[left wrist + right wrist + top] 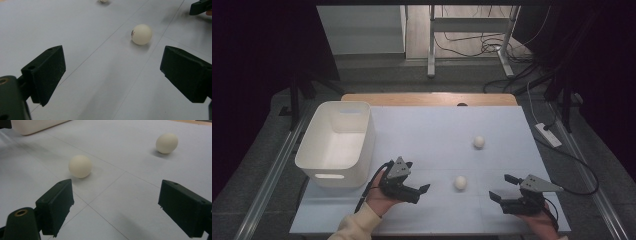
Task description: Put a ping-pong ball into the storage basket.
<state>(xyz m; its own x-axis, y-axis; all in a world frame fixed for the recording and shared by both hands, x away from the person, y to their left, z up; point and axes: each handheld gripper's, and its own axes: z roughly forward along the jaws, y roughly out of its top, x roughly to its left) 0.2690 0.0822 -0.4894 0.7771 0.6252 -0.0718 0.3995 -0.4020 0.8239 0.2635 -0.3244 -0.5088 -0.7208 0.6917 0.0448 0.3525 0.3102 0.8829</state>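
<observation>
left gripper wide, empty near the table's front edge: center both jaws round the near ball before squeezing; right gripper wide, idle.

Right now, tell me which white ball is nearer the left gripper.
The near ball, lying just ahead of the open left gripper. The far ball sits farther up the table, toward the back edge.

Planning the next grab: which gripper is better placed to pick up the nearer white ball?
Left. The left gripper, jaws open, points at the small white round ball close ahead. The right gripper is open too, but farther away. The white plastic bin stands on the left's side.
</observation>
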